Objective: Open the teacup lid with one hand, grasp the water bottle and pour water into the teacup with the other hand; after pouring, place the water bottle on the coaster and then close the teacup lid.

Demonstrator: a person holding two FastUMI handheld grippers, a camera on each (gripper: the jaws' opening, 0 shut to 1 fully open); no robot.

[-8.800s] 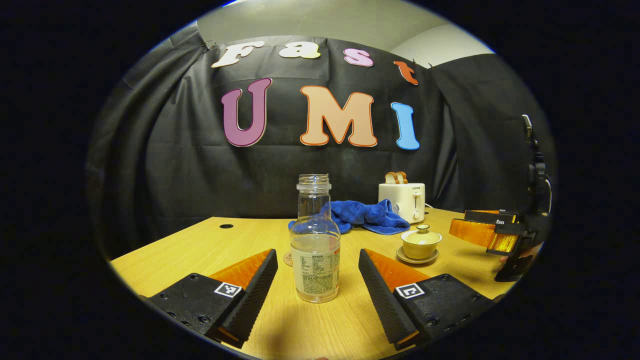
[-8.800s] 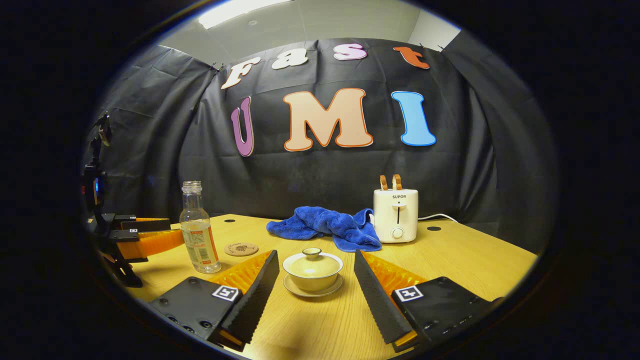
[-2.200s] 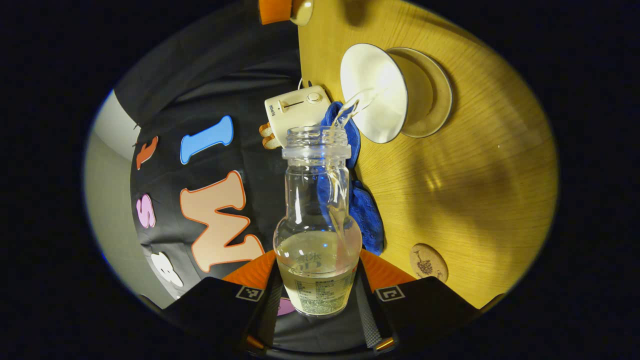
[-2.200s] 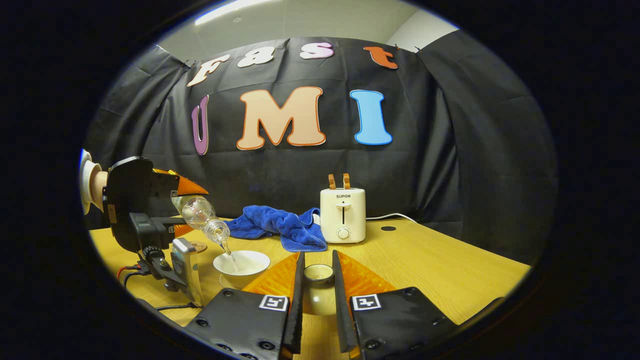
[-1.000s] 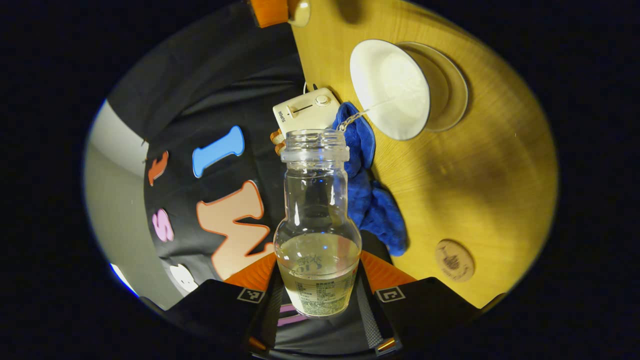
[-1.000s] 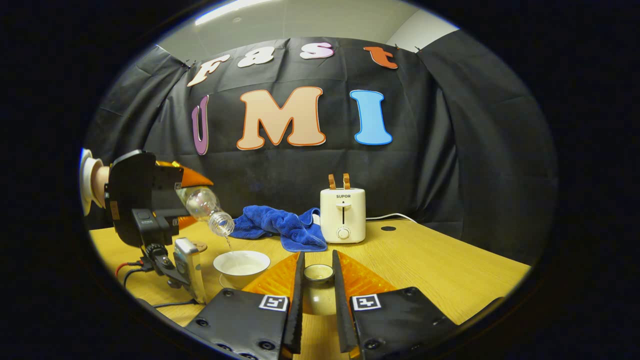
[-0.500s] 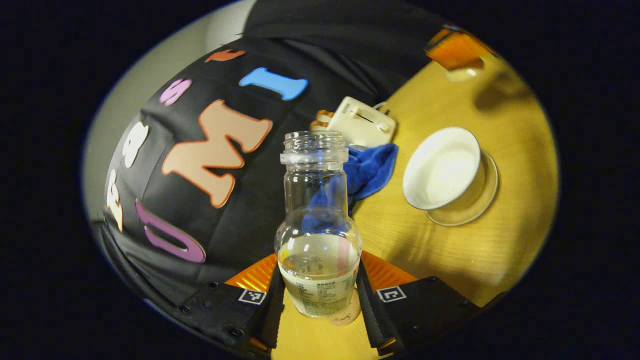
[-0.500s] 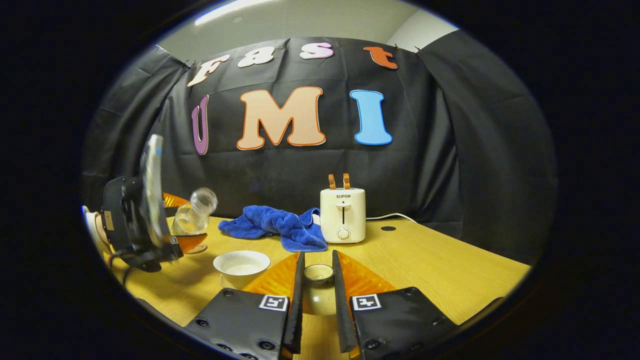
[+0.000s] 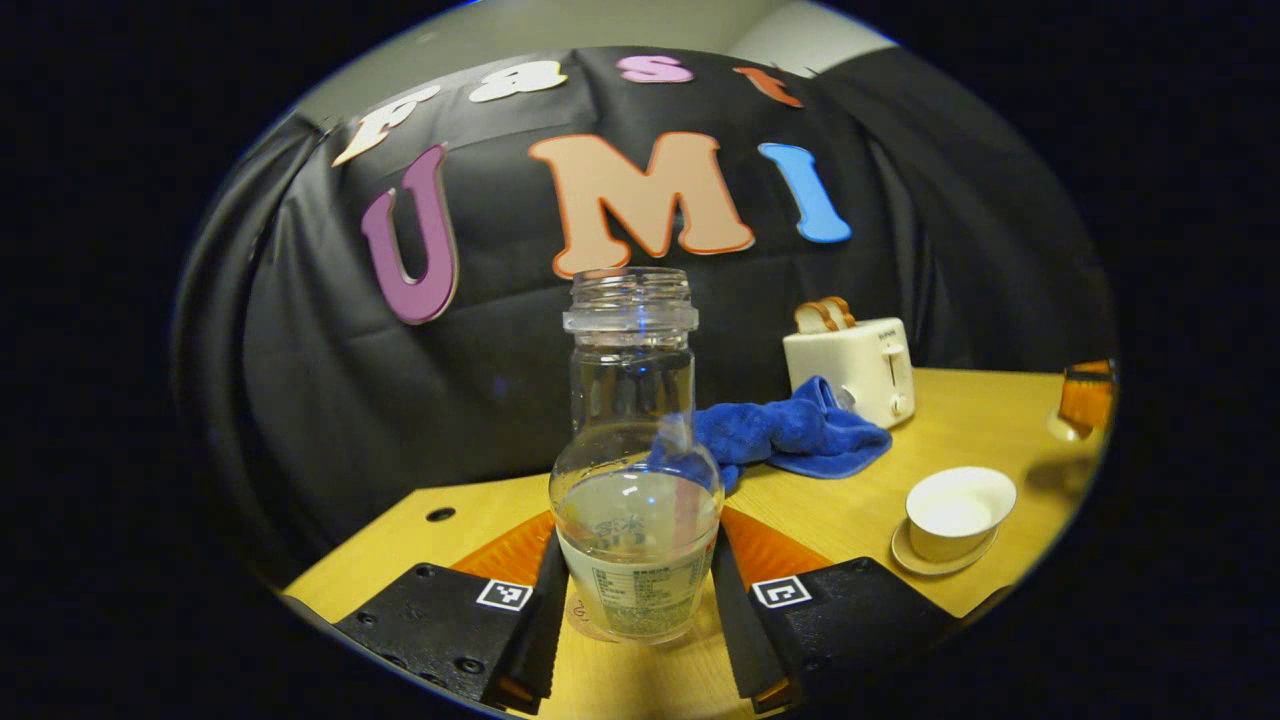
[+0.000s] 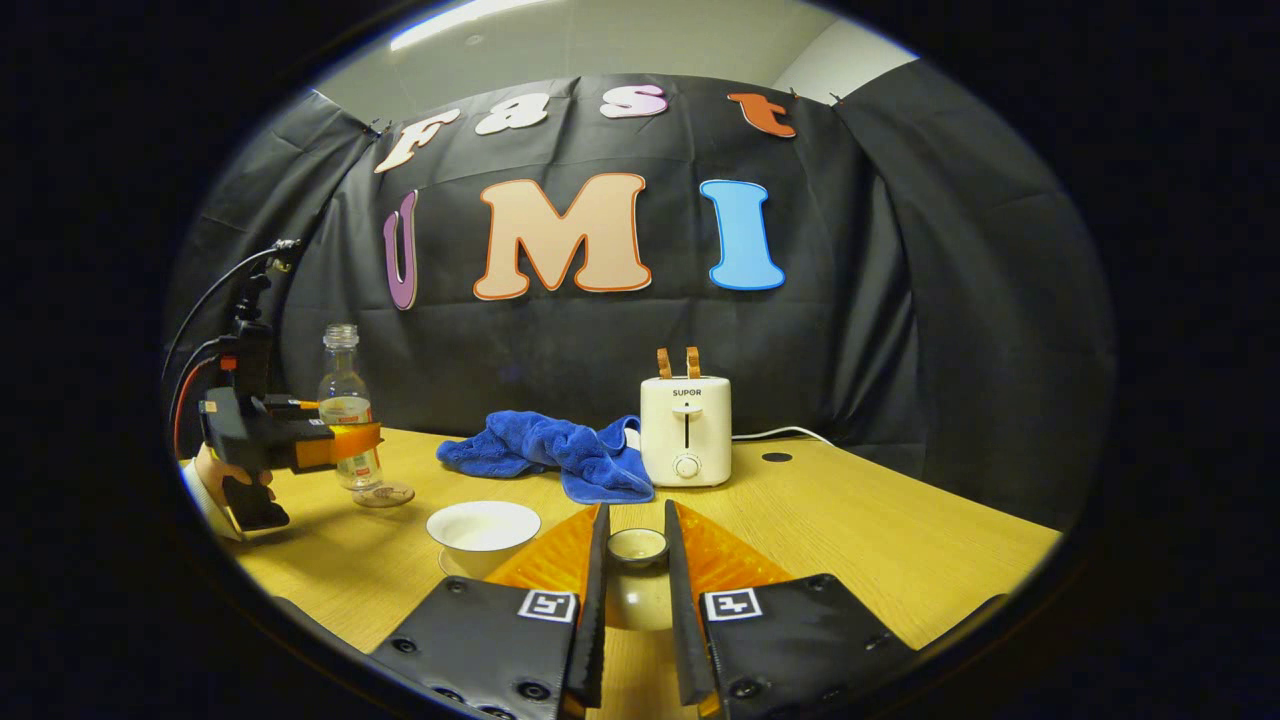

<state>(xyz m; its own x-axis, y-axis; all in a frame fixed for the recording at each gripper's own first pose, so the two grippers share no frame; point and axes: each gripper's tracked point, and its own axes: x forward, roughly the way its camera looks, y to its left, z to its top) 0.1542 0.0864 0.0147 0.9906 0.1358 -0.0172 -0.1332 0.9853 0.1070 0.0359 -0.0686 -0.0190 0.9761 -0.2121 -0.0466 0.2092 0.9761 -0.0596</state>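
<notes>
I judge the pour done: my left hand-held gripper (image 9: 632,600) is closed on the upright water bottle (image 9: 633,470), held over the coaster (image 10: 384,494), not yet released. My right hand-held gripper (image 10: 632,590) pinches the teacup lid (image 10: 637,546) beside the open teacup (image 10: 482,528) on the worktop (image 10: 850,520). Setting down and re-lidding remain. The right gripper view shows the coaster whole; the left gripper view shows the water level.
</notes>
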